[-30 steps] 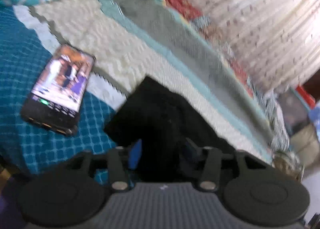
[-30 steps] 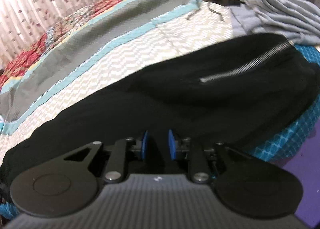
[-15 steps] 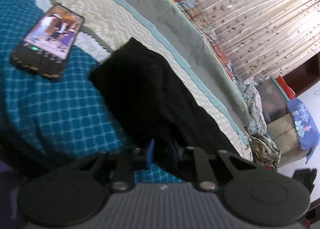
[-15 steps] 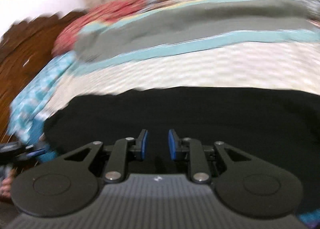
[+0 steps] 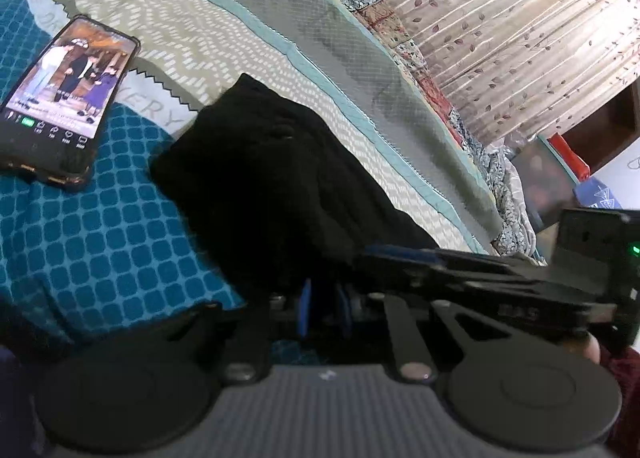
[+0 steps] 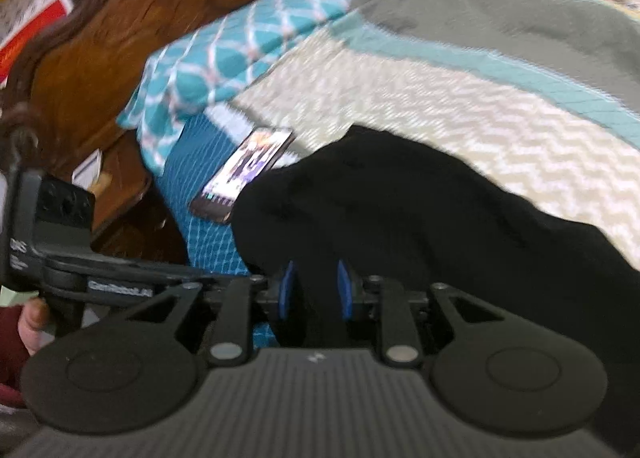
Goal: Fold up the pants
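Observation:
The black pants (image 5: 272, 186) lie in a long strip along the bed's near edge; they also show in the right wrist view (image 6: 400, 210). My left gripper (image 5: 324, 312) is shut on the near edge of the pants, black cloth between its blue pads. My right gripper (image 6: 316, 290) is shut on the same edge of the pants, cloth between its pads. The two grippers are side by side: the right one's body (image 5: 500, 278) shows at the right in the left wrist view, and the left one's body (image 6: 80, 262) at the left in the right wrist view.
A phone (image 5: 68, 98) with a lit screen lies on the blue checked cover left of the pants' end, and shows in the right wrist view (image 6: 244, 174). A teal pillow (image 6: 240, 50) and wooden headboard (image 6: 120, 38) stand beyond. Curtains (image 5: 520, 38) hang behind the bed.
My right gripper has swung left along the pants from the zipper end toward the leg end, coming beside the left gripper. My left gripper narrowed from open onto the cloth edge.

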A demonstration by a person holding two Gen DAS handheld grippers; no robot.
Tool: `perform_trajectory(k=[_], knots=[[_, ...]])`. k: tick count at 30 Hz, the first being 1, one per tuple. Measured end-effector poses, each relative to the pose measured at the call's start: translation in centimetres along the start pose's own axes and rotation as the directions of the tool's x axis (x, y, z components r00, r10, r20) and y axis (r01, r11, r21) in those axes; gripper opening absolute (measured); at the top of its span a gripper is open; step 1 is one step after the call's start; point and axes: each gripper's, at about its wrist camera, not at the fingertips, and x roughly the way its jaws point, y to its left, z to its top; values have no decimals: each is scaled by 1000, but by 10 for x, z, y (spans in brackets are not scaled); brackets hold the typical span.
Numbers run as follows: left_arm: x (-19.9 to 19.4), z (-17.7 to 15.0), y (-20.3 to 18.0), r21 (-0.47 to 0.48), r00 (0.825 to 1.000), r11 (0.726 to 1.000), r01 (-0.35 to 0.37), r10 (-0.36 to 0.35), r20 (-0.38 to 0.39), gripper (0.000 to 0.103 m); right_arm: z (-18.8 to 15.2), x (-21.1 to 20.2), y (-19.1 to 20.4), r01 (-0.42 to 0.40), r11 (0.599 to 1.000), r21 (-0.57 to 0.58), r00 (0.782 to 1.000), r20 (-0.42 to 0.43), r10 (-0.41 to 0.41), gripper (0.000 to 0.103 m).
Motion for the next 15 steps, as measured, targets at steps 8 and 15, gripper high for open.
perform_trajectory(k=[8,15], knots=[[18,6,-4,19,999,999,29,-28,-24,13,-15,-3,-14,-38,994,100,999,-17,39,6],[37,11,-3,-6,997,998,-69,70,24,10,-11,-24,10,-77,992,104,995,65,71,5]])
